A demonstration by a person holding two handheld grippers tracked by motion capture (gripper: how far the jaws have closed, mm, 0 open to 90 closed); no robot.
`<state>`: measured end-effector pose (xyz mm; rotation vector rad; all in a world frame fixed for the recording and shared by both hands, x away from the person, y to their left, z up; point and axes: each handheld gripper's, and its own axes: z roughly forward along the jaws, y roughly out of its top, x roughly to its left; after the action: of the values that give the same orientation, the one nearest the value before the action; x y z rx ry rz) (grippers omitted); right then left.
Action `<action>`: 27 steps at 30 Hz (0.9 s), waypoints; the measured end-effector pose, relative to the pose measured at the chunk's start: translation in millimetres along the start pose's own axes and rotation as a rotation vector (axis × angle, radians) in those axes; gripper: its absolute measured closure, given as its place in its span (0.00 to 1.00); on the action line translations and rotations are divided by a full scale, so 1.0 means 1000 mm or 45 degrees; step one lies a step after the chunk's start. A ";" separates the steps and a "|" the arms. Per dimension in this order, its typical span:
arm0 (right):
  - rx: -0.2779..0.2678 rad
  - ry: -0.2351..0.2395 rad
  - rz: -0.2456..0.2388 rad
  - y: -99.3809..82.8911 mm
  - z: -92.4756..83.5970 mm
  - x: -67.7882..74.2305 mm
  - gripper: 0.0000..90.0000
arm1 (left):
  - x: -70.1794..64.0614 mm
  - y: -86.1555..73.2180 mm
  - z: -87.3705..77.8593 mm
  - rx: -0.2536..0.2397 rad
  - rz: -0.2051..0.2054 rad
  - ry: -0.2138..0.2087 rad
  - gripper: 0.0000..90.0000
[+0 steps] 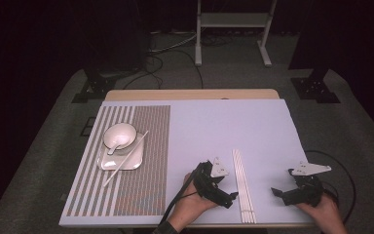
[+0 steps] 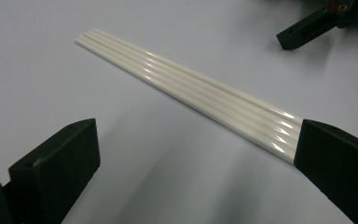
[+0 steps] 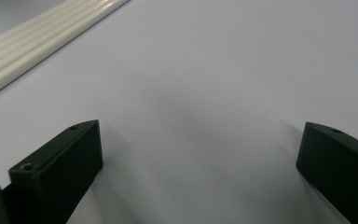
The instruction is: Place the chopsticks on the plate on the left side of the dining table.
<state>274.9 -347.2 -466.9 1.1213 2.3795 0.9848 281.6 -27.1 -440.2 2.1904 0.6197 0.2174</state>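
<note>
On tabletop (image 1: 253,122), between both tongs: white chopsticks (image 1: 243,185), four side by side. Left tongs (image 1: 224,195) wide, just beside near ends; right tongs (image 1: 285,192) wide, apart. Likely light, stiff, glossy-slippery; best gripped near thick ends.

No readable text, label or number anywhere.

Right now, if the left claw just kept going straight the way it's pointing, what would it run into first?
Most likely the row of white chopsticks. The left claw is open, and their near end lies by its right jaw. Depth is hard to judge, so it might skim over them.
</note>
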 end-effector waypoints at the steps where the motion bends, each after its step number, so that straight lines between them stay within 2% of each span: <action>1: 0.000 0.000 0.000 0.000 0.000 0.000 0.00 | -0.001 0.000 0.003 0.006 0.003 -0.003 0.00; 15: 0.000 0.000 0.000 0.000 0.000 0.000 0.00 | -0.017 -0.002 0.028 0.053 0.032 -0.042 0.00; 27: 0.000 0.000 -0.001 0.000 0.000 0.000 0.00 | -0.021 -0.004 0.035 0.080 0.047 -0.031 0.00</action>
<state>274.9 -347.2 -466.9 1.1207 2.3797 0.9845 274.3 -59.2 -464.3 2.2626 0.5804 0.1927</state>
